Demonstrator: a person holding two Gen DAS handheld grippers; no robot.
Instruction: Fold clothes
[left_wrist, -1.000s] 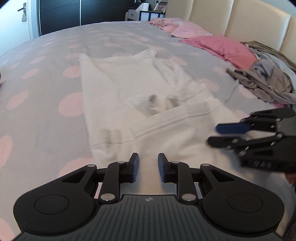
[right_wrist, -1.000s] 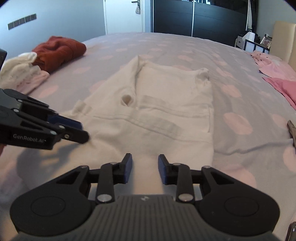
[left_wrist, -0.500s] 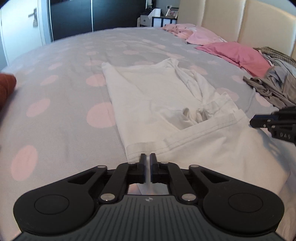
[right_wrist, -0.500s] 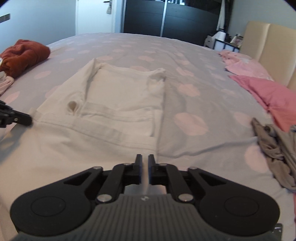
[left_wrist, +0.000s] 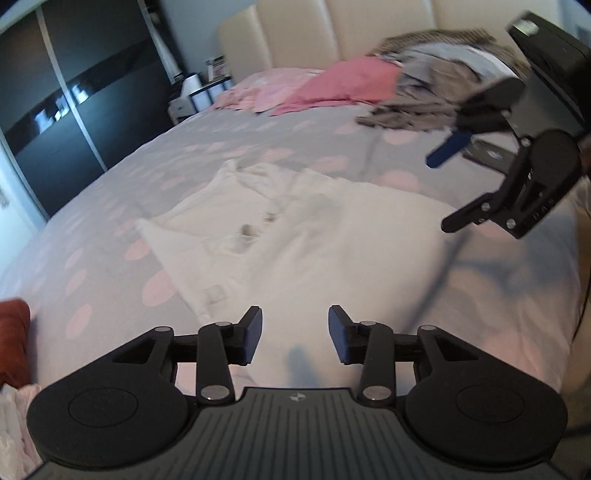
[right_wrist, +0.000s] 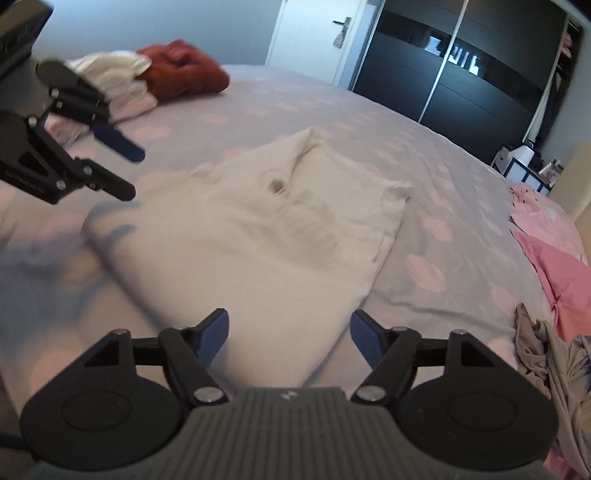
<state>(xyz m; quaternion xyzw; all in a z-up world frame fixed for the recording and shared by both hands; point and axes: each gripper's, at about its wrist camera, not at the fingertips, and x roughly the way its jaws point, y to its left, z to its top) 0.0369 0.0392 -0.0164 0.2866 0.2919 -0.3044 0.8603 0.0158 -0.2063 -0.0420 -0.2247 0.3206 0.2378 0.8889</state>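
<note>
While raised, left gripper (left_wrist: 294, 334) agape, right gripper (right_wrist: 289, 336) agape

Left tongs (left_wrist: 294, 334): bottom centre of the left wrist view, jaws spread wide, blue pads facing each other, nothing between them.
Left tongs, other view (right_wrist: 122, 170): upper left of the right wrist view, seen side-on, jaws parted, blue pad above a black finger, tips aimed toward frame centre.
Right tongs (right_wrist: 289, 336): bottom centre of the right wrist view, jaws spread wide, holding nothing.
Right tongs, other view (left_wrist: 441, 192): upper right of the left wrist view, blurred, jaws apart, tips aimed down-left.
</note>
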